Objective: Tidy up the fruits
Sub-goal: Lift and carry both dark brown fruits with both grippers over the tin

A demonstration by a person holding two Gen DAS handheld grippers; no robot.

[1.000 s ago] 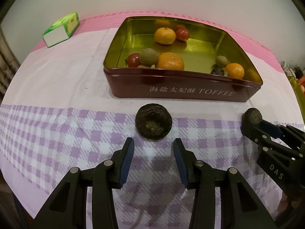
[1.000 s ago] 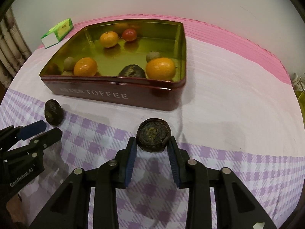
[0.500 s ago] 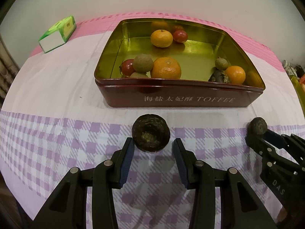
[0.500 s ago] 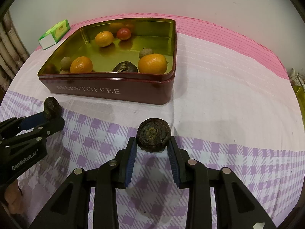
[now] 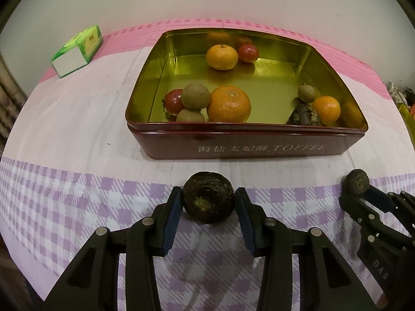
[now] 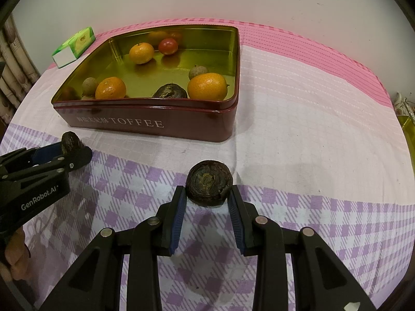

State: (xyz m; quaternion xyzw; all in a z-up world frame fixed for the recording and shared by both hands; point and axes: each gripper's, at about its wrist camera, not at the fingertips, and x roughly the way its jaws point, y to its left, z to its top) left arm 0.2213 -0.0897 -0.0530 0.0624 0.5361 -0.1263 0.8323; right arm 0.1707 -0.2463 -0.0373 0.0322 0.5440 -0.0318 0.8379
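Observation:
A dark, wrinkled round fruit (image 5: 208, 197) lies on the checked cloth between the pads of my left gripper (image 5: 208, 191). Its jaws are closing, and the pads stand right at the fruit's sides with barely a gap. A second dark fruit (image 6: 209, 185) sits between the blue pads of my right gripper (image 6: 207, 191), which is shut on it. Each gripper shows in the other's view: the right gripper (image 5: 358, 194) at the right edge, the left gripper (image 6: 75, 150) at the left edge. Behind both stands the red toffee tin (image 5: 259, 127) with oranges, tomatoes and brown fruits inside.
A green and white tissue box (image 5: 77, 49) lies at the back left near the wall. The toffee tin (image 6: 145, 101) stands close ahead of both grippers. A hand (image 6: 14, 256) shows at the lower left of the right wrist view. Pink cloth stretches to the right of the tin.
My left gripper has moved forward so the dark fruit now sits between its pads, and its jaws have narrowed. The right gripper still holds its fruit in the same spot.

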